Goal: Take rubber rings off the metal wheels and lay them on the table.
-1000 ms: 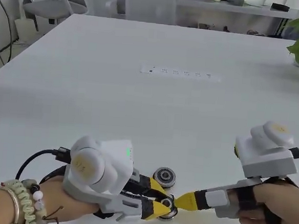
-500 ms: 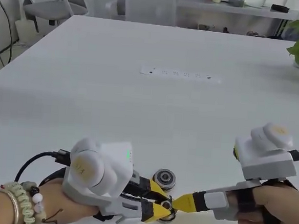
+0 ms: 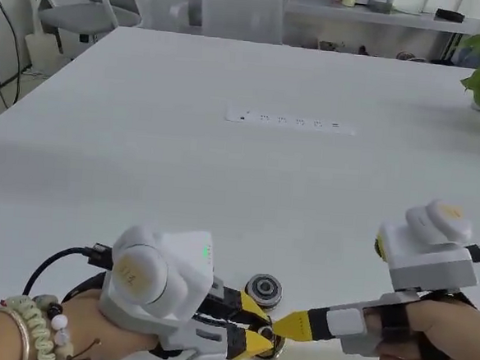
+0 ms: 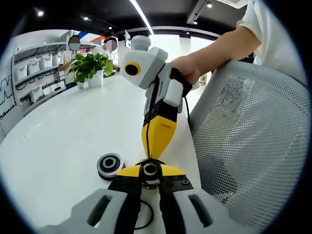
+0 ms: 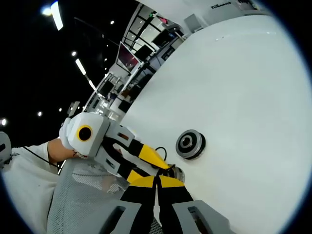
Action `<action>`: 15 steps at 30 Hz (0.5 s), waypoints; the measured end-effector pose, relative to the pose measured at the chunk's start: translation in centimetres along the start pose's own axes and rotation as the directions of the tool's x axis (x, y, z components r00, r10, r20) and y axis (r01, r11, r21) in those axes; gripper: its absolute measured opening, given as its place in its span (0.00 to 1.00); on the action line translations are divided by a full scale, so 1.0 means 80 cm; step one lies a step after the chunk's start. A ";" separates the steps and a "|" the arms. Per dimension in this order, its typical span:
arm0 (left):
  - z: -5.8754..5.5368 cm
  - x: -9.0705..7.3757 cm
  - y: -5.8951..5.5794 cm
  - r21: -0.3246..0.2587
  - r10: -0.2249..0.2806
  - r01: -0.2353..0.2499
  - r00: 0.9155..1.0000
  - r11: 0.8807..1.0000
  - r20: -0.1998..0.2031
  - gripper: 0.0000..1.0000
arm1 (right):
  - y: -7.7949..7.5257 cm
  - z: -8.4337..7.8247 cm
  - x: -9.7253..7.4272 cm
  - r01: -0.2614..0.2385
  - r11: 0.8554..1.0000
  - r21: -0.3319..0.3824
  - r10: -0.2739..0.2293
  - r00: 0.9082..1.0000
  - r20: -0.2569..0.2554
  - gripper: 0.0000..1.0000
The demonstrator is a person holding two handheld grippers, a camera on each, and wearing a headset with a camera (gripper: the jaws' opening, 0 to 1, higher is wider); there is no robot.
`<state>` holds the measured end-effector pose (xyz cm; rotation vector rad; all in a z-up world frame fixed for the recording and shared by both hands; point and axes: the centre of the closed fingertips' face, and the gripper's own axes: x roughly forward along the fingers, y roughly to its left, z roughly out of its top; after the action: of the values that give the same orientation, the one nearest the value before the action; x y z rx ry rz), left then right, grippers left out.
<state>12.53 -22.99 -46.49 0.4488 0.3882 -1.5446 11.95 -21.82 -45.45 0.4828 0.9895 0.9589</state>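
One small round metal wheel [image 4: 150, 170] sits clamped in the left gripper [image 3: 263, 343] near the white table's [image 3: 144, 140] front edge, and a second, loose wheel [image 3: 264, 287] lies just beyond it. The right gripper [image 3: 285, 325], jaws together, meets that metal wheel from the right, tip to rim.

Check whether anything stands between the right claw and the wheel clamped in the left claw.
Nothing visible. The right claw has its tip right at the wheel in the left claw; the second wheel lies clear to one side.
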 end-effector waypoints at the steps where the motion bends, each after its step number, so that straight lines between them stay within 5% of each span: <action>1: 0.000 0.000 0.000 -0.001 0.000 0.000 1.000 1.000 0.001 0.08 | 0.000 0.000 0.000 -0.001 1.000 0.003 0.001 1.000 0.001 0.00; 7: 0.000 0.000 0.000 -0.003 0.000 0.000 1.000 1.000 0.005 0.08 | 0.003 0.000 0.000 -0.014 1.000 0.009 0.014 1.000 0.007 0.00; 15: 0.001 0.000 0.000 -0.026 0.004 -0.004 1.000 1.000 0.000 0.08 | -0.021 -0.009 -0.002 0.057 0.998 0.007 -0.057 0.998 -0.027 0.00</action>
<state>12.54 -23.03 -46.45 0.4293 0.4070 -1.5345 12.08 -22.91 -46.92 0.4473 1.0259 0.9126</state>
